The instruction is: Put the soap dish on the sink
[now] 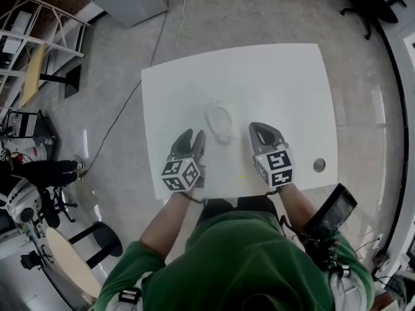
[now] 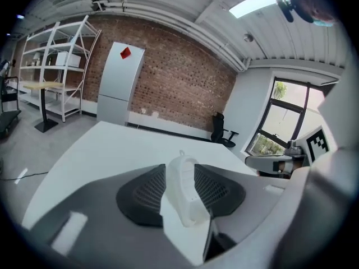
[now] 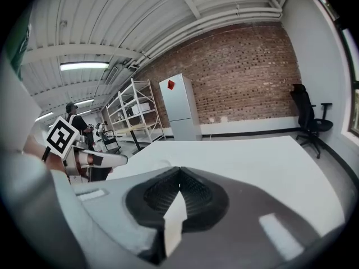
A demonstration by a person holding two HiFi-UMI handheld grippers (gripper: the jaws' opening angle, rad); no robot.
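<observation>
head view: the person is standing at one white table (image 1: 272, 76) with a gripper in each hand. one soap dish (image 1: 219, 123), pale and hard to pick out against the top, is showing just ahead of the left gripper (image 1: 193, 137), between it and the right gripper (image 1: 264, 132). whether it is resting on the top or hanging clear i cannot tell here. one round hole (image 1: 319, 165) is sitting near the table's right edge. no sink is showing. left gripper view: the left gripper's (image 2: 180, 177) fingers are pinching the soap dish (image 2: 184, 198), which is standing on edge between the two dark pads with its ribbed hollow turned to the right; the table (image 2: 95, 150) is lying beyond it. right gripper view: the right gripper (image 3: 178, 174) is carrying nothing, its fingers pressing together at the tips, and the table (image 3: 252, 161) is stretching ahead. judgement: the step in hand looks like the pick-up, the dish being gripped off the table. the next move is calling for a sink, and none is appearing in any view, so the person is probably needing to turn or walk to one. the dish is gripped on edge, so it is wanting a steady pinch and levelling before set-down. count: one soap dish, two grippers, one table, one hole, no sink.
</observation>
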